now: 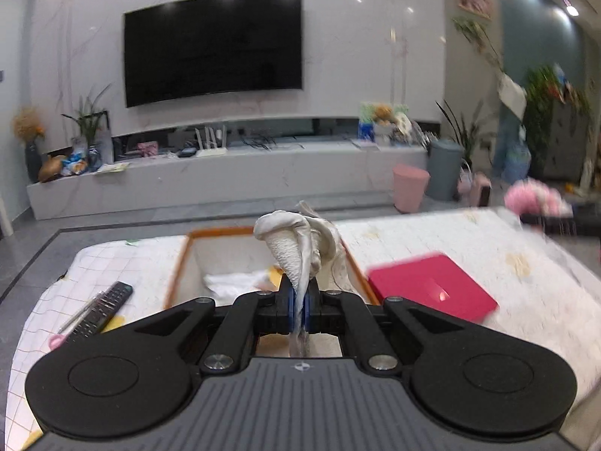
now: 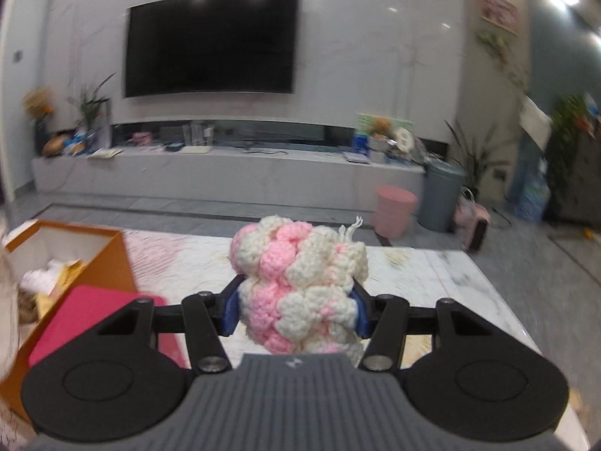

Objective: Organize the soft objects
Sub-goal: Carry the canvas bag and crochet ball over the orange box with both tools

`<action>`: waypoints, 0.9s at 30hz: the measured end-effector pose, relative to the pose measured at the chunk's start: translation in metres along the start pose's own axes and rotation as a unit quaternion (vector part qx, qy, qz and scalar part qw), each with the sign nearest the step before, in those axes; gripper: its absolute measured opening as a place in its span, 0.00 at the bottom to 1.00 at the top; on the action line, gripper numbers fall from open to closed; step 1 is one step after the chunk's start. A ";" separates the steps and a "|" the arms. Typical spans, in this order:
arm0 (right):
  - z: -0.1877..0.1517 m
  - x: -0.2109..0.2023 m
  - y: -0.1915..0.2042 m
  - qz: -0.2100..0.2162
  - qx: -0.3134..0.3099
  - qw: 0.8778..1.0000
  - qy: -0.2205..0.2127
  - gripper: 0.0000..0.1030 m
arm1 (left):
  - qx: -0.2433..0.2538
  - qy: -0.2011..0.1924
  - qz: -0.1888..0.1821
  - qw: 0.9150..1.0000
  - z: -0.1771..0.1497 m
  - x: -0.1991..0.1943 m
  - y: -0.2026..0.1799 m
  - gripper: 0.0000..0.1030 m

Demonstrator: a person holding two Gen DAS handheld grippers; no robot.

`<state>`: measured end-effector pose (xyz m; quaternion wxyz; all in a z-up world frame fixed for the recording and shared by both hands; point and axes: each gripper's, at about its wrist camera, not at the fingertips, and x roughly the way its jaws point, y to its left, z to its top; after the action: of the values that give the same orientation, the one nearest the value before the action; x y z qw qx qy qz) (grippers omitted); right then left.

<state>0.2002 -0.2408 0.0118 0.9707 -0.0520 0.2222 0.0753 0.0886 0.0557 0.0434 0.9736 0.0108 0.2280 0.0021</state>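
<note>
My left gripper (image 1: 299, 302) is shut on a cream-white piece of cloth (image 1: 296, 248), which bunches up above the jaws and hangs over the orange-rimmed box (image 1: 180, 259). Inside that box lie white and yellow soft items (image 1: 240, 282). My right gripper (image 2: 295, 310) is shut on a chunky pink-and-cream knitted piece (image 2: 300, 282), held above the table. The same knitted piece (image 1: 533, 197) shows blurred at the far right of the left wrist view. The orange box (image 2: 124, 263) sits to the left in the right wrist view.
A pink lid (image 1: 432, 287) lies right of the box. A remote control (image 1: 101, 310) and a pen rest on the table's left. The table (image 2: 432, 274) wears a pale patterned cover. Beyond it stand a TV (image 1: 214, 47), a pink stool (image 1: 409, 188) and a grey bin (image 1: 445, 169).
</note>
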 end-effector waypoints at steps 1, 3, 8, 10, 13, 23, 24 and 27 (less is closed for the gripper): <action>-0.001 0.000 0.008 0.004 -0.014 1.000 0.000 0.53 | 0.001 -0.011 0.006 1.000 0.004 0.000 0.004 0.05; -0.004 0.003 0.021 0.010 -0.036 0.999 0.005 0.53 | 0.006 -0.033 0.010 0.999 0.014 0.003 0.009 0.05; -0.010 0.009 0.037 0.014 -0.045 0.999 0.011 0.53 | 0.010 -0.054 -0.006 0.998 0.031 0.039 0.030 0.05; -0.010 0.008 0.040 0.018 -0.054 0.998 0.007 0.53 | 0.002 -0.066 -0.008 0.998 0.035 0.058 0.033 0.05; -0.011 0.005 0.040 0.015 -0.059 0.998 0.003 0.53 | -0.006 -0.070 0.029 0.997 0.022 0.079 0.040 0.06; -0.005 0.005 0.032 0.047 0.024 0.999 0.004 0.53 | -0.067 0.014 0.014 0.998 0.000 0.112 0.064 0.05; -0.004 0.003 0.038 0.053 0.019 0.998 0.003 0.53 | -0.070 0.017 0.024 0.997 0.003 0.116 0.068 0.06; -0.001 0.000 0.056 0.086 0.020 0.996 0.013 0.53 | -0.092 0.039 0.054 0.993 0.005 0.127 0.077 0.06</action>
<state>0.1904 -0.1855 0.0076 0.9584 -0.0145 0.2402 0.1533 0.2052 0.1336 -0.0068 0.9593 -0.0667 0.2636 0.0764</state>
